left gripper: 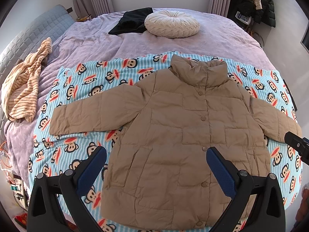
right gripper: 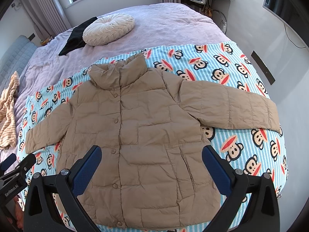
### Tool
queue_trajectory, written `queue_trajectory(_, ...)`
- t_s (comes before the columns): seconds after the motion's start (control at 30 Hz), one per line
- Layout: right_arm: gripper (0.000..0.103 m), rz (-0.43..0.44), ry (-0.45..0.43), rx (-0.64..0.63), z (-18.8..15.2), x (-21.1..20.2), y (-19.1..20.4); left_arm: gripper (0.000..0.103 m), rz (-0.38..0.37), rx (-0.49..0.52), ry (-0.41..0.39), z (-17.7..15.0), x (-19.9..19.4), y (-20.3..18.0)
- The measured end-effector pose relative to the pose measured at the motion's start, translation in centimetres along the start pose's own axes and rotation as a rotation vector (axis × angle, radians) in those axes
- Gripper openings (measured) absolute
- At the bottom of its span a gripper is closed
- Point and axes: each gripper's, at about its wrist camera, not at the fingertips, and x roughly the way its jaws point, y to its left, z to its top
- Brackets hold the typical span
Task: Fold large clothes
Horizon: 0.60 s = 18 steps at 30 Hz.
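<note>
A big tan puffy jacket with round snap buttons (left gripper: 173, 135) is lying flat and face up on a blue striped blanket with monkey faces (left gripper: 81, 81), which is covering part of a bed with a soft purple cover (left gripper: 87, 38). Both sleeves are sticking out to the sides, and the collar is pointing away from both grippers.

The left gripper (left gripper: 156, 166) is hanging above the bottom part of the jacket with its blue pads wide apart and nothing between them. The left sleeve is reaching out ahead and to the left of it. The right gripper (right gripper: 151, 164) is doing the same thing over the jacket's lower front, with its blue pads spread wide and holding nothing. The right sleeve is lying ahead and to its right, with the cuff at the blanket's far edge.

No fold is looking started yet.

Here is what could go wrong. The jacket is puffy and looks slippery, so a small pinch may slide off. A gripper going too deep may also grab the blanket underneath and drag it along. The puffy filling may push a fold back open. Lifting only one side may twist the jacket crooked.
</note>
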Motion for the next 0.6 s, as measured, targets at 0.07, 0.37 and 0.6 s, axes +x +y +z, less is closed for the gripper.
queue_trajectory(0.07, 0.103, 0.0, 0.001, 0.001, 0.02, -0.01, -0.01, 0.103, 0.0, 0.0, 0.0, -0.03, 0.0, 0.01)
queue_trajectory(0.37, 0.103, 0.0, 0.002, 0.0, 0.03, 0.07, 0.0, 0.103, -0.001, -0.002, 0.004, -0.1, 0.04, 0.01)
queue_trajectory(0.6, 0.103, -0.002, 0.004, 0.001, 0.07, 0.07, 0.01, 0.103, -0.012, 0.0, 0.011, -0.85, 0.21, 0.04)
